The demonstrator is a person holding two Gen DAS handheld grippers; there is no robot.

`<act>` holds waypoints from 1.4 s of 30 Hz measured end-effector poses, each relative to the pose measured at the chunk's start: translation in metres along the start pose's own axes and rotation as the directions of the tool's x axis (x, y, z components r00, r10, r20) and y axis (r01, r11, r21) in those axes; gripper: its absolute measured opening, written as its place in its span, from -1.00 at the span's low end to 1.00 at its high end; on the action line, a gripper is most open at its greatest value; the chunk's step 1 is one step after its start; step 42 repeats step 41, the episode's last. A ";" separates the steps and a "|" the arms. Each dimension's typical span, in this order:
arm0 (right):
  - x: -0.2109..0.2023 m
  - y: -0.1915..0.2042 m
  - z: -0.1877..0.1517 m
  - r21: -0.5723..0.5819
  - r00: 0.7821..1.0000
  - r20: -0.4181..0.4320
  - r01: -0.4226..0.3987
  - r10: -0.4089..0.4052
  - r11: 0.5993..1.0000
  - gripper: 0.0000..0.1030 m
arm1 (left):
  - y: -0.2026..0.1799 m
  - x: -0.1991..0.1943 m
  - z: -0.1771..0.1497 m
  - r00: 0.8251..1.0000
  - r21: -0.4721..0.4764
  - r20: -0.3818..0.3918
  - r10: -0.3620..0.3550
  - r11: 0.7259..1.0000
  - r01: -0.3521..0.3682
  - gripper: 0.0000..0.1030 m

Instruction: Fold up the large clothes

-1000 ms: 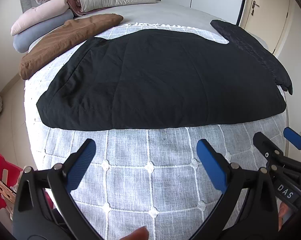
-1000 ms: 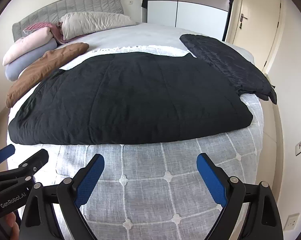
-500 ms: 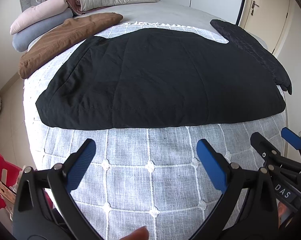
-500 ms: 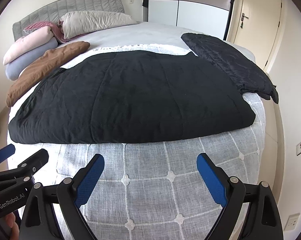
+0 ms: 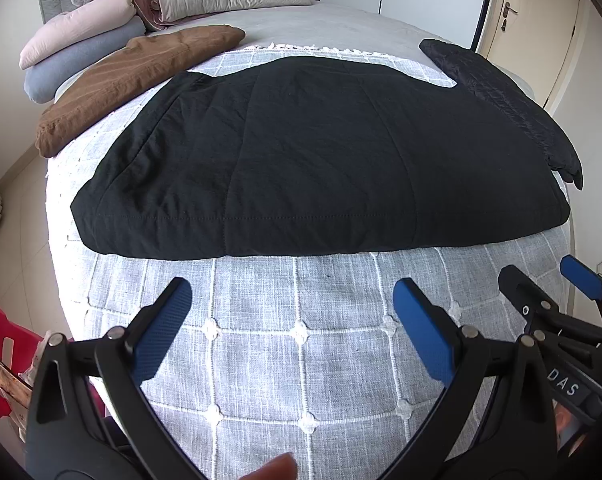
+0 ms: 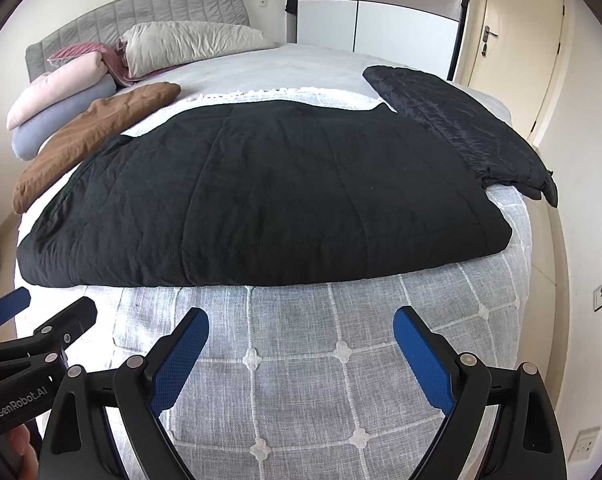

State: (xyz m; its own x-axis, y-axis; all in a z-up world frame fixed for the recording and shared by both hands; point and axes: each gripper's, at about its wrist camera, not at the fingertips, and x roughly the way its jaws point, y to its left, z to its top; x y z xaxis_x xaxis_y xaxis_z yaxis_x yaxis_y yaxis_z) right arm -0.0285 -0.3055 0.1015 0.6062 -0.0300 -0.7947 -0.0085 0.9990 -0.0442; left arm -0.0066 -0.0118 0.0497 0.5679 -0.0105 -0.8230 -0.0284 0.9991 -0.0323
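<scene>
The black quilted garment lies flat across the middle of the bed, and its near edge looks thick and rounded, so I judge that one fold is already made; at least one more fold is probably left, because the piece is wide. At 2 o'clock a darker quilted part reaches toward the bed's right edge, and I cannot tell if it is a sleeve of the same garment or another piece. The left gripper hovers over the bedspread at 6 o'clock with its jaws spread wide and nothing between them. The right gripper is also wide open and empty, just beside the left one and near the garment's edge, touching no cloth. The surface is a grey-white checked bedspread with small stitched knots. At 10 o'clock lie a folded brown garment and rolled pink and blue bedding, with pillows against a grey headboard. A wardrobe stands at 12 o'clock and a door at 1 o'clock.
</scene>
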 end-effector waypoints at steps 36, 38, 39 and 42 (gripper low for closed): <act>0.003 -0.001 -0.004 -0.003 1.000 -0.009 -0.007 0.007 1.000 0.84 | -0.001 0.000 -0.002 1.000 0.010 -0.007 -0.004 1.000 0.004 0.95; 0.003 0.000 -0.003 -0.002 1.000 -0.009 -0.006 0.006 1.000 0.84 | 0.000 0.001 -0.002 1.000 0.013 -0.009 -0.006 1.000 0.006 0.95; 0.003 -0.001 -0.004 -0.002 1.000 -0.009 -0.007 0.007 1.000 0.84 | 0.000 0.001 -0.003 1.000 0.015 -0.011 -0.007 1.000 0.007 0.95; 0.004 -0.002 -0.006 0.000 1.000 -0.012 -0.006 0.006 1.000 0.84 | 0.002 0.005 -0.003 1.000 0.020 -0.017 -0.014 1.000 0.015 0.95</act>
